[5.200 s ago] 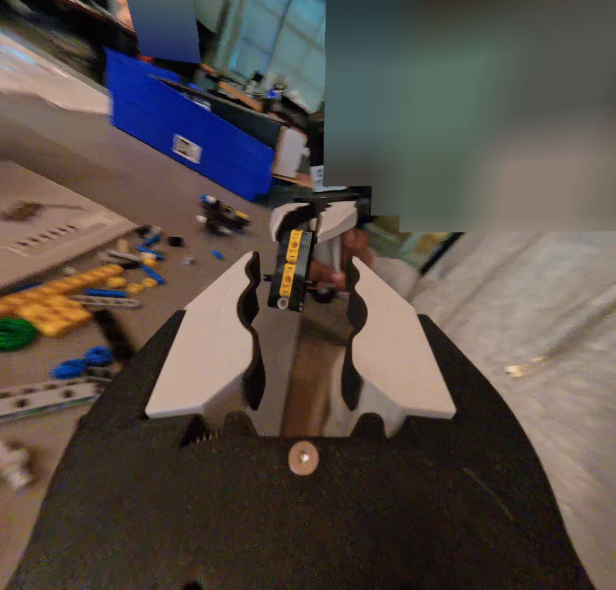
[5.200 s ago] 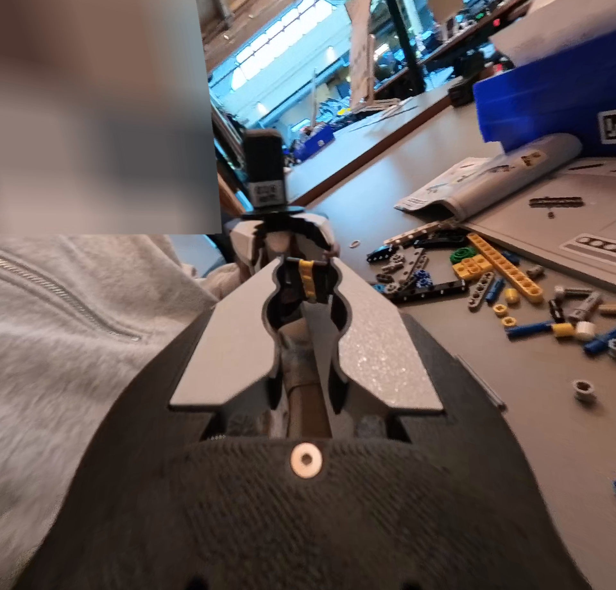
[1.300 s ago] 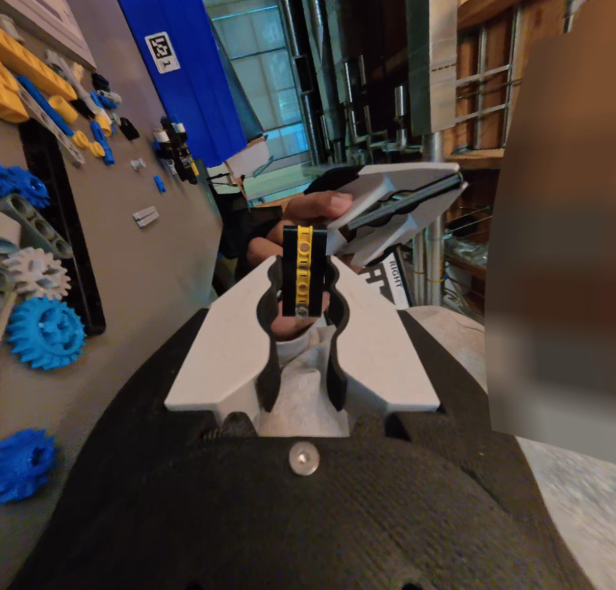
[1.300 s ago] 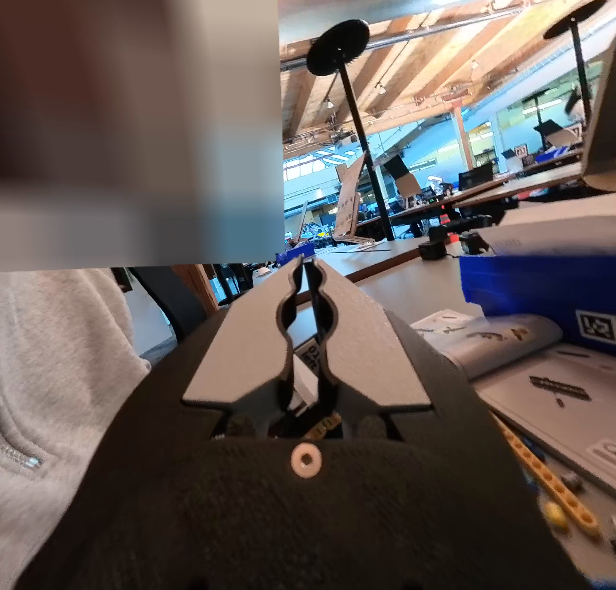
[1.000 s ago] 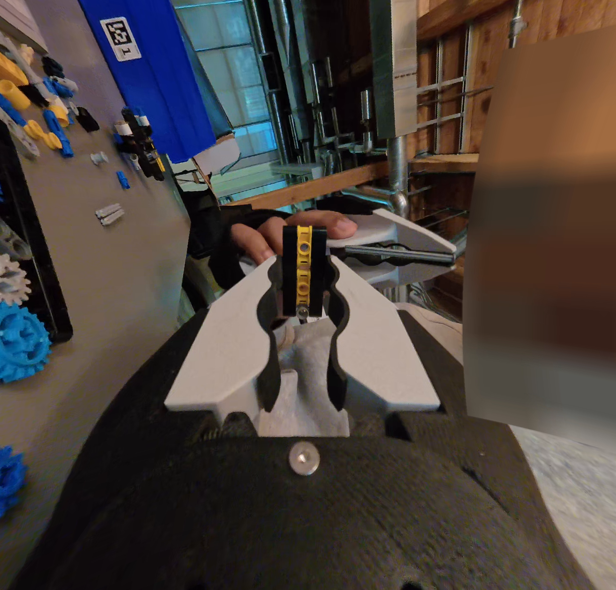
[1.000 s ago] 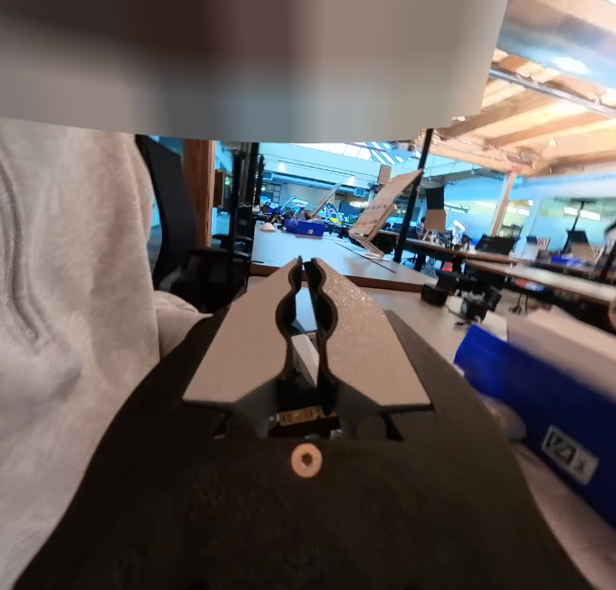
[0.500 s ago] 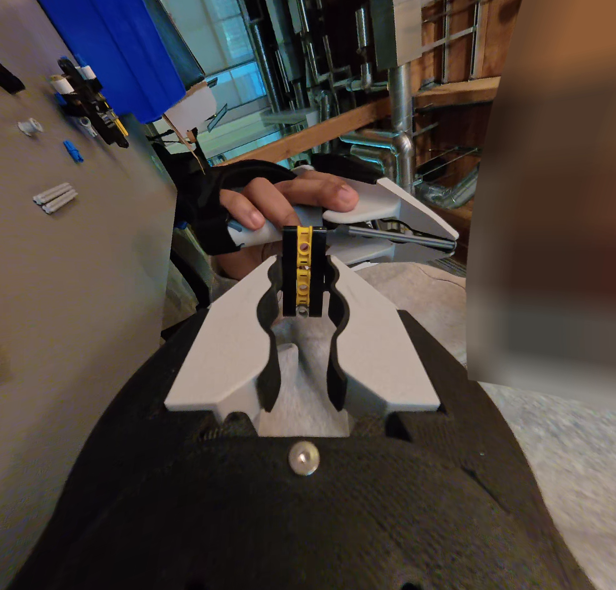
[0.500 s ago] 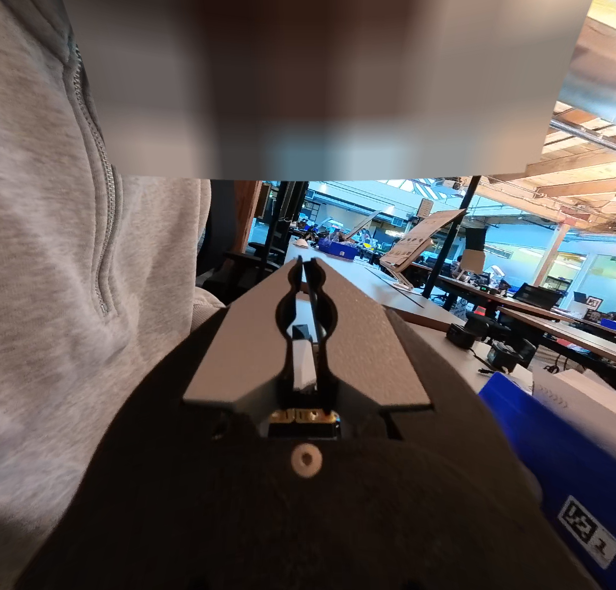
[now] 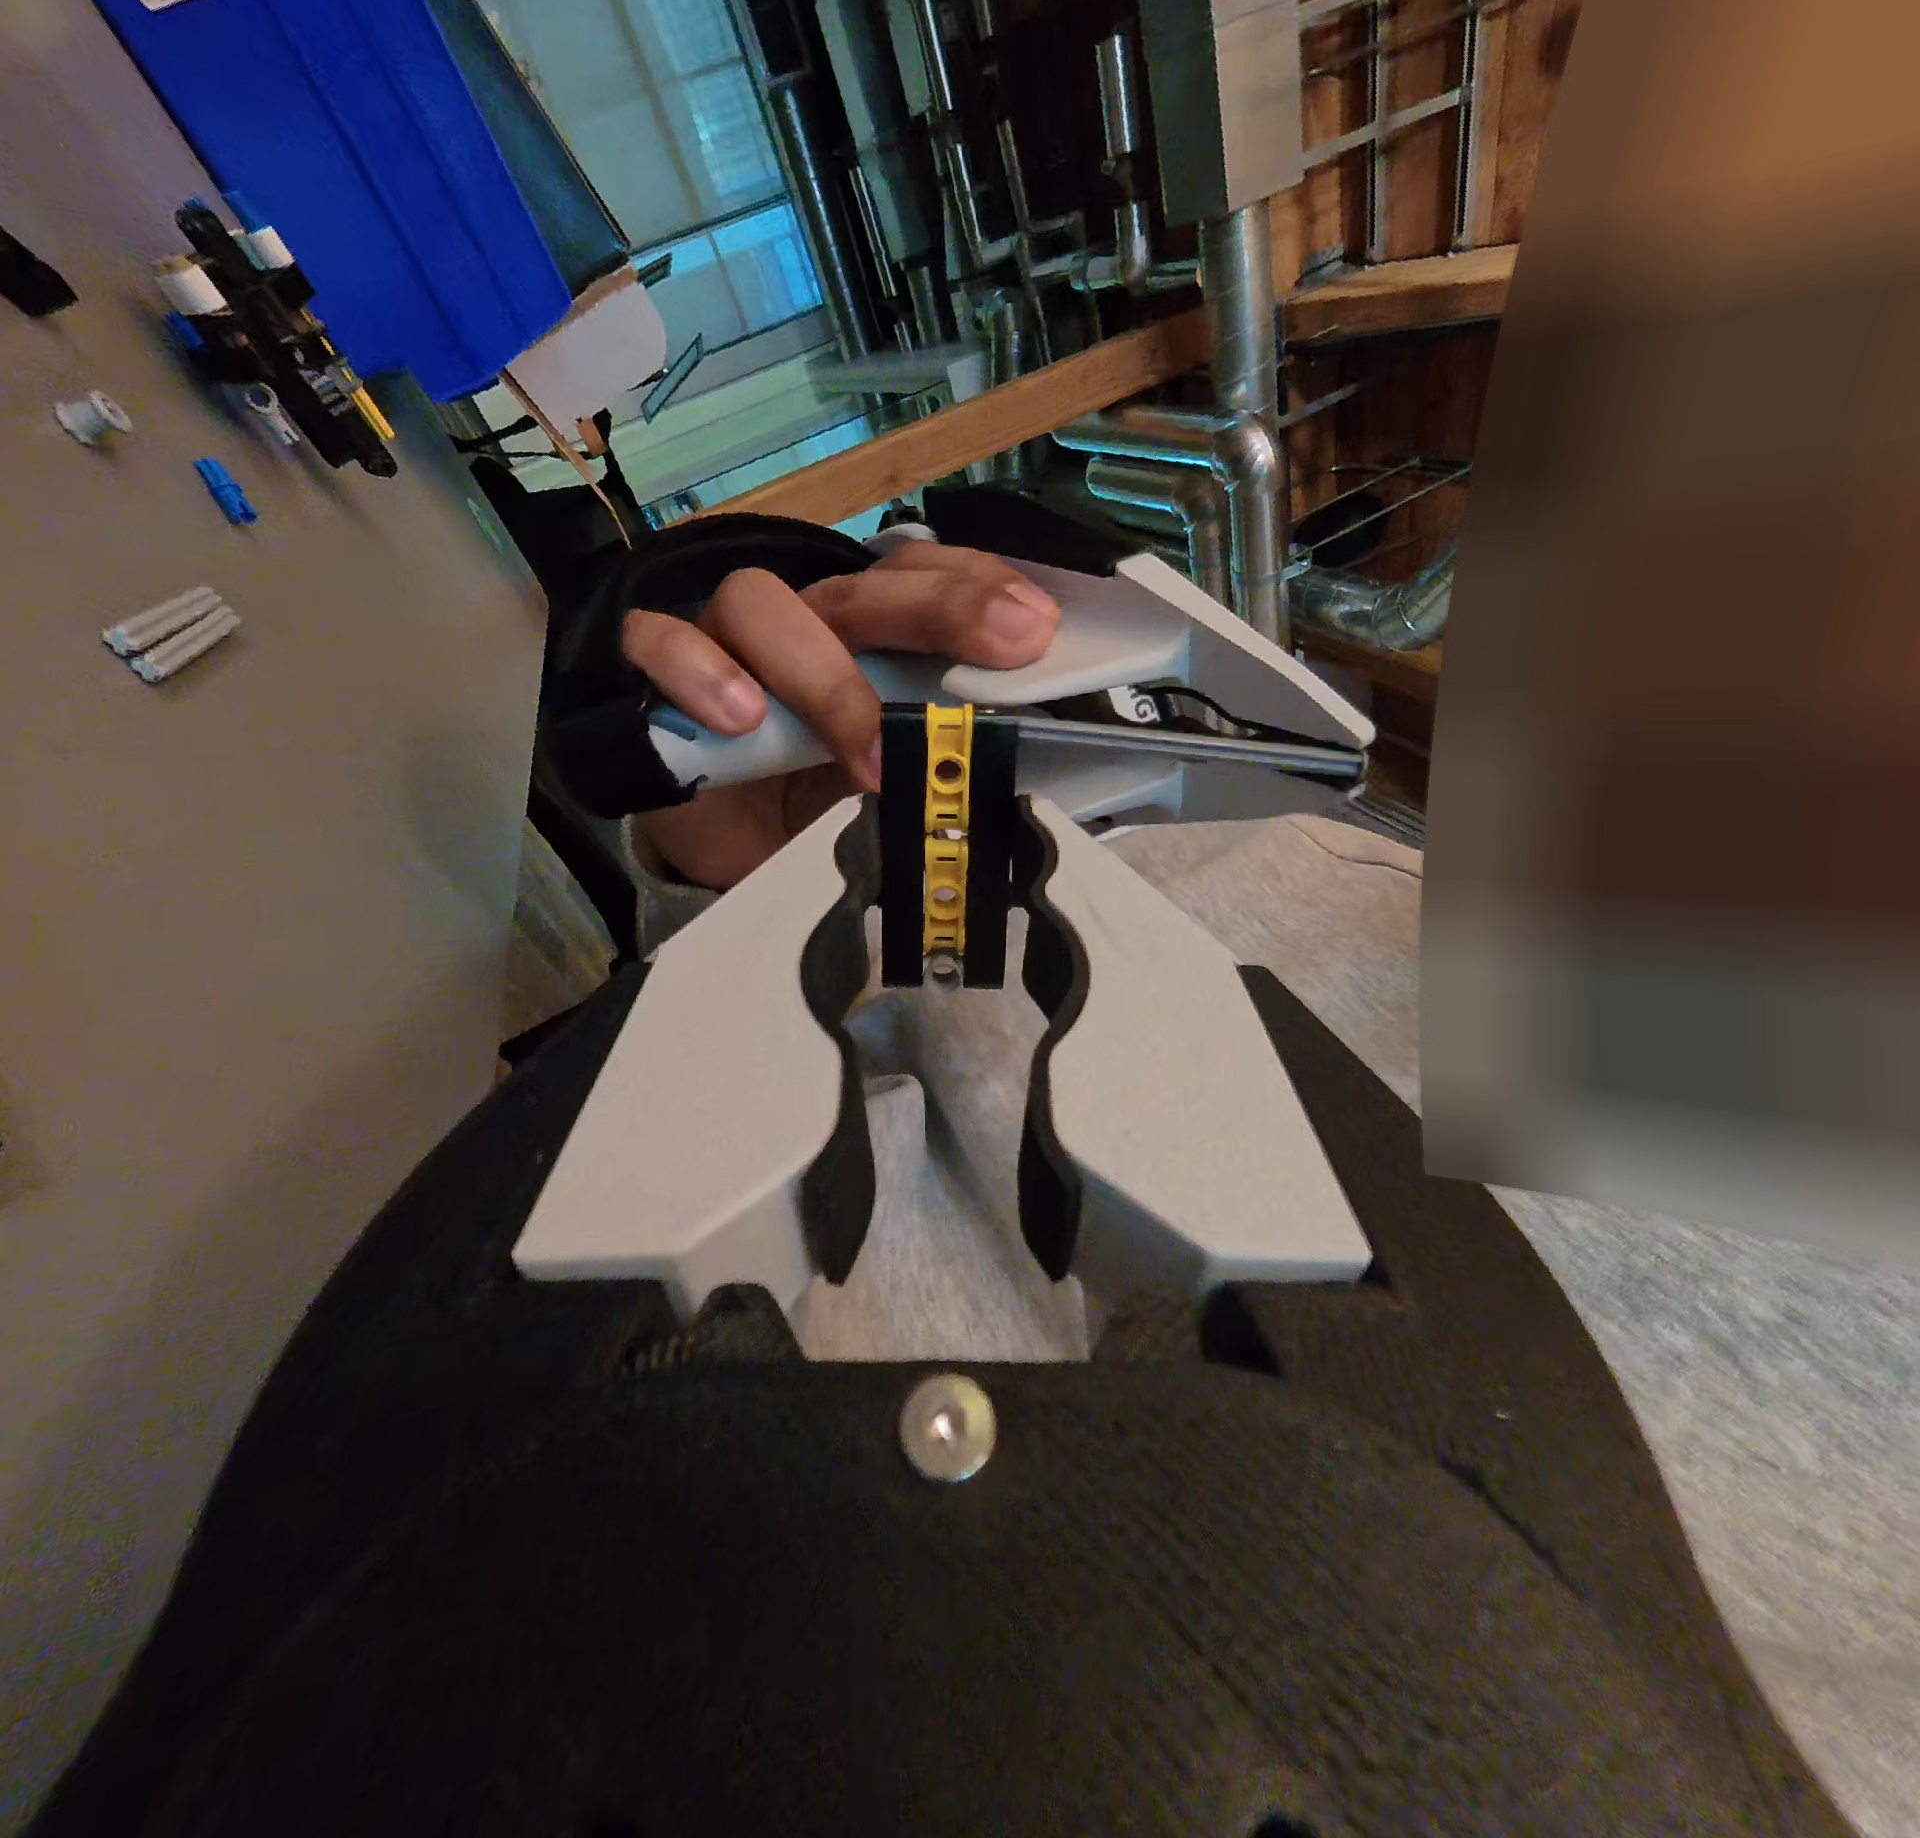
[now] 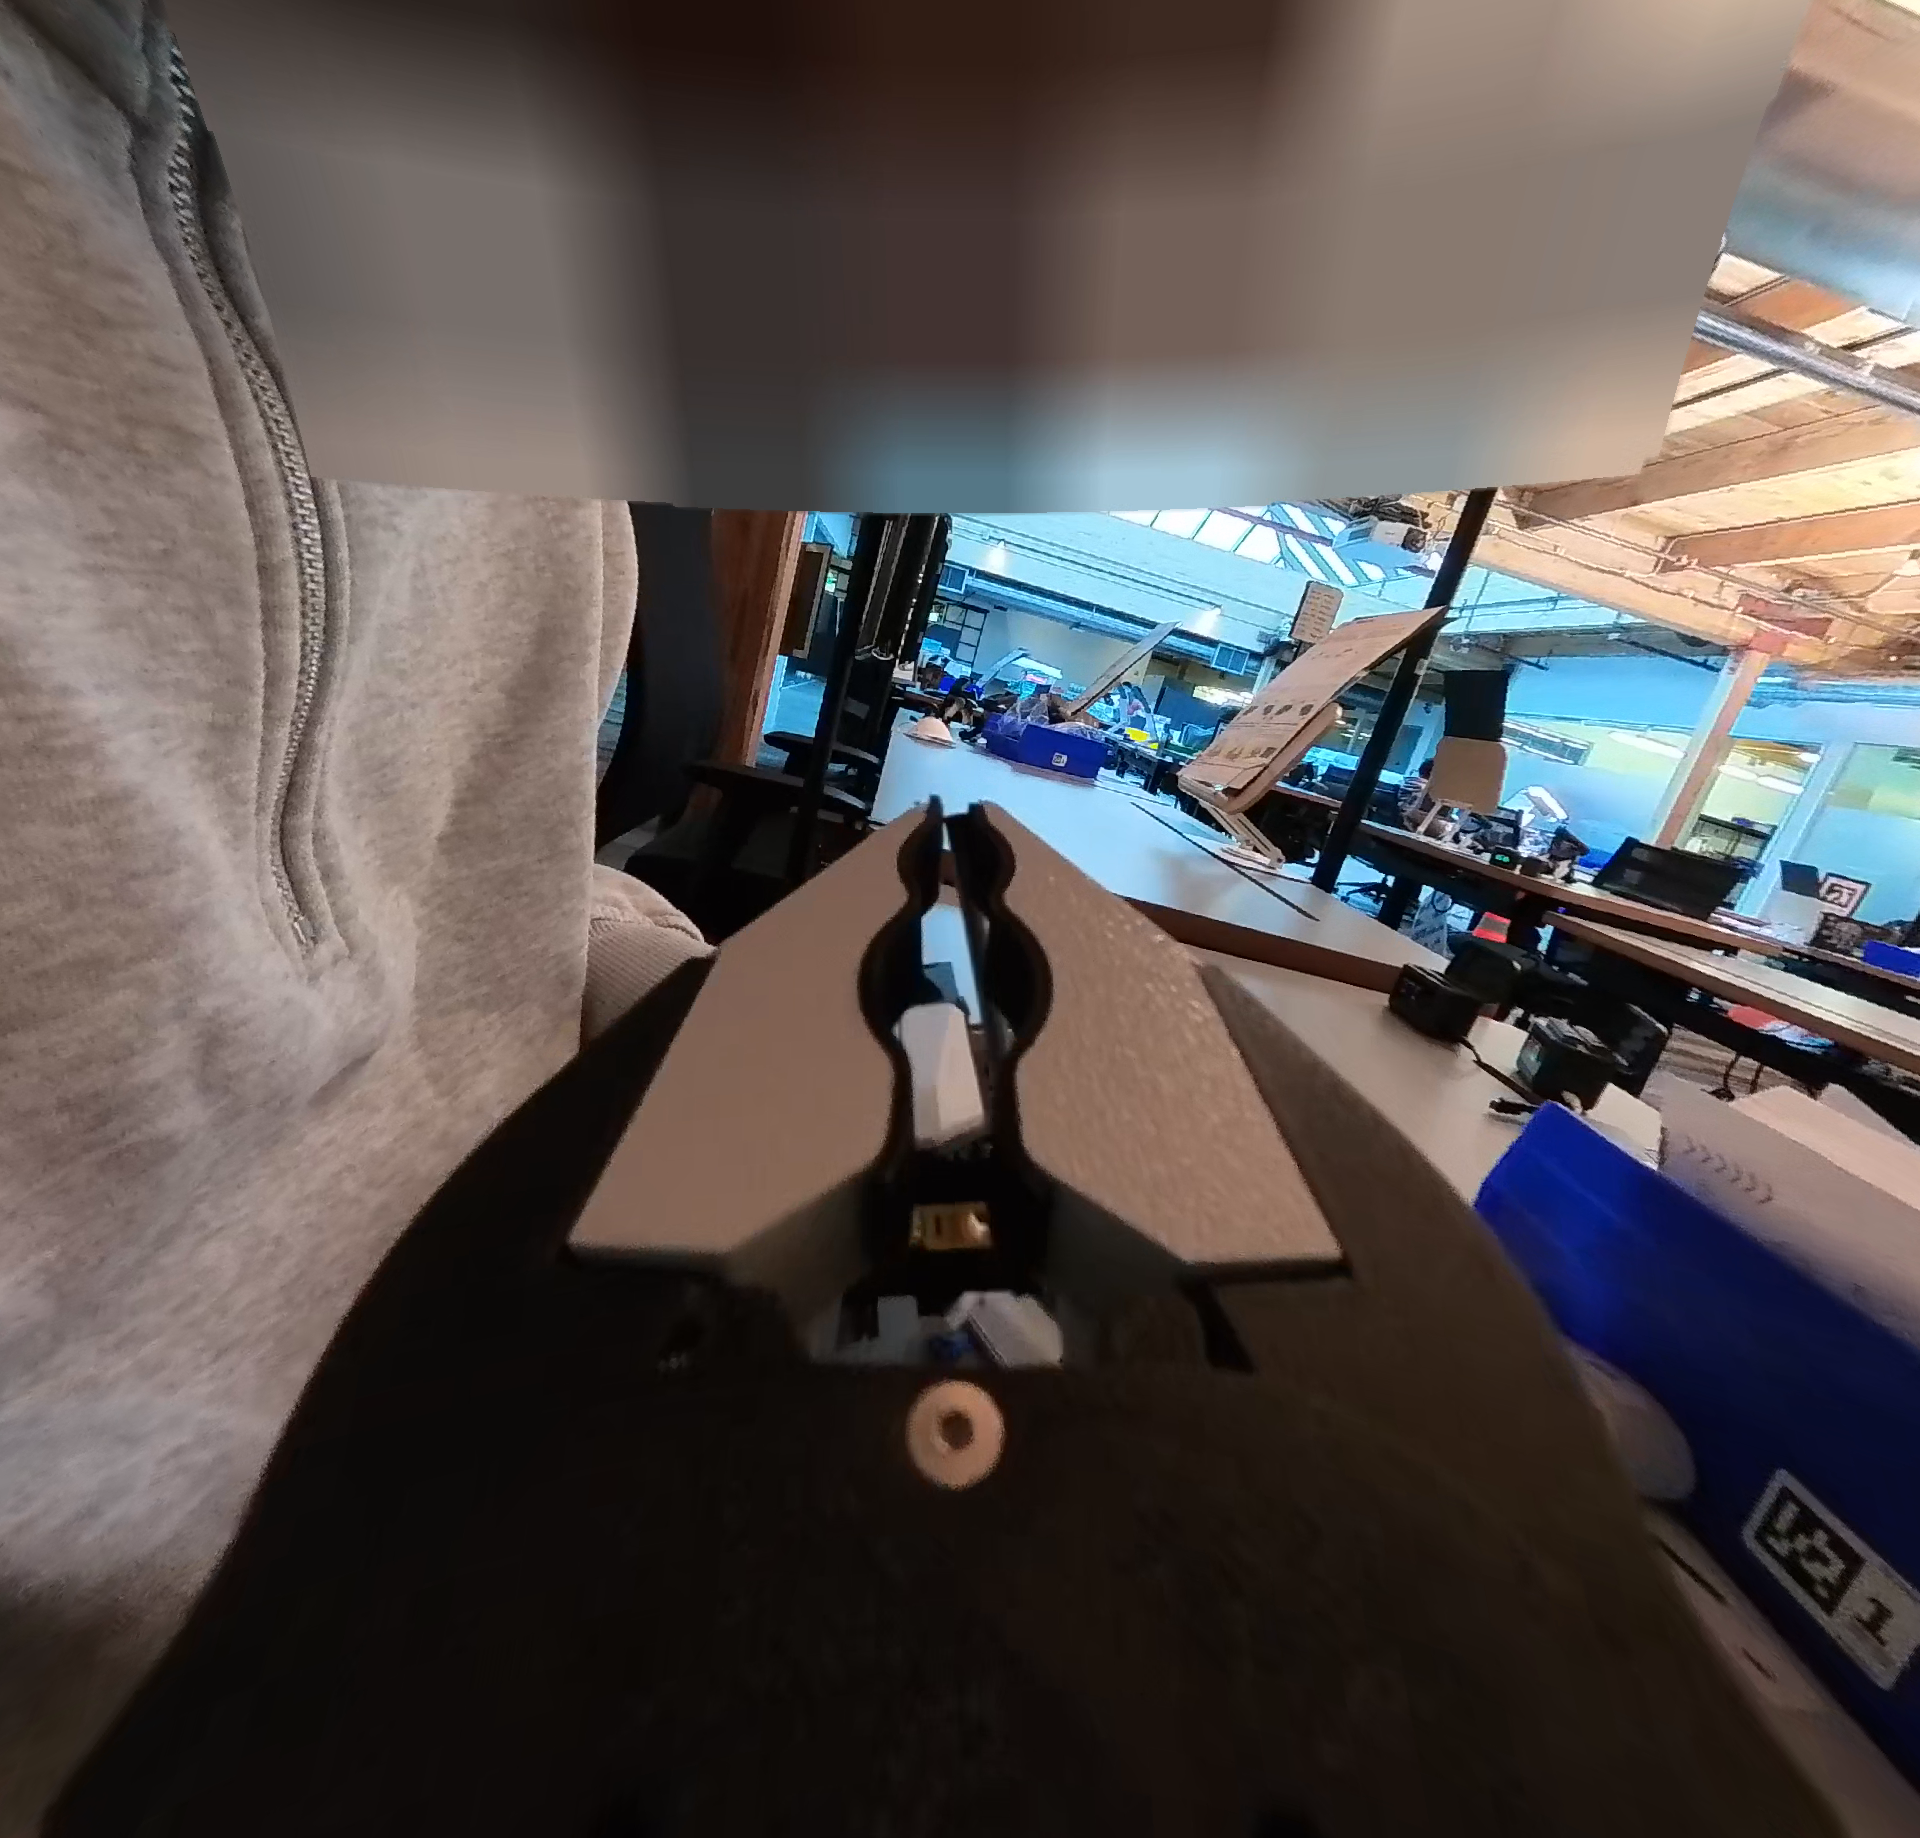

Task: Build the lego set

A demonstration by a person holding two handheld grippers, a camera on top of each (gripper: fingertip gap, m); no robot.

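Lego assembly (image 9: 943, 843) clamped by left gripper (image 9: 943, 915); right gripper (image 10: 951, 838) pinches rod (image 9: 1184, 746) above grey table (image 9: 260, 853)

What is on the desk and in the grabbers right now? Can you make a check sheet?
Surface: grey table, seen tilted.
Job's things: black-and-yellow lego piece clamped upright in the left gripper; thin black rod in the right gripper.
Clutter: small black build, blue pin, grey pins, blue bin.
Grippers: left shut on the piece; right shut on the rod, held by a hand.
Cables: nothing seen near the work.
Surroundings: pipes, wood beams, far desks.
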